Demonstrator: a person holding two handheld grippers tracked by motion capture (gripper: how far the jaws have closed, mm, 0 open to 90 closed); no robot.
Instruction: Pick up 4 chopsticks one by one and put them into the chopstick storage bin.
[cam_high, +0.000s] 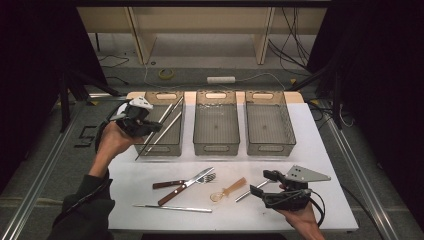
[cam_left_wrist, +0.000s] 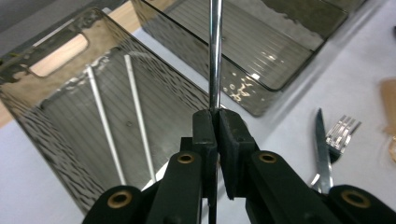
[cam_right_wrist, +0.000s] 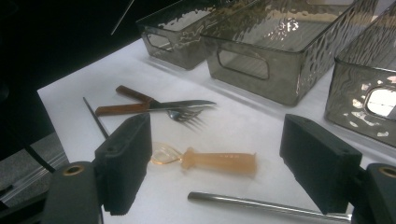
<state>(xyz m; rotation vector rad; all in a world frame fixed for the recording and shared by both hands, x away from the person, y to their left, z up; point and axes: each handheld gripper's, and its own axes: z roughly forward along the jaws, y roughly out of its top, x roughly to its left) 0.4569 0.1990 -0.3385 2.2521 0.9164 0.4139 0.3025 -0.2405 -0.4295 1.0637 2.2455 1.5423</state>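
Steel rod (cam_left_wrist: 215, 51) clamped in left gripper (cam_left_wrist: 217, 122) jaws; right gripper (cam_right_wrist: 215, 163) jaws apart, no writing legible

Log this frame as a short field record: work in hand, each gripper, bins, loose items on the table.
work in hand: sorting utensils into bins
left gripper: shut on a metal rod, held over the left bin
left bin contents: two metal rods
middle bin: empty
right bin: empty
right gripper: open, low over the table, holding nothing
loose items: knife, fork, plastic spoon, another rod
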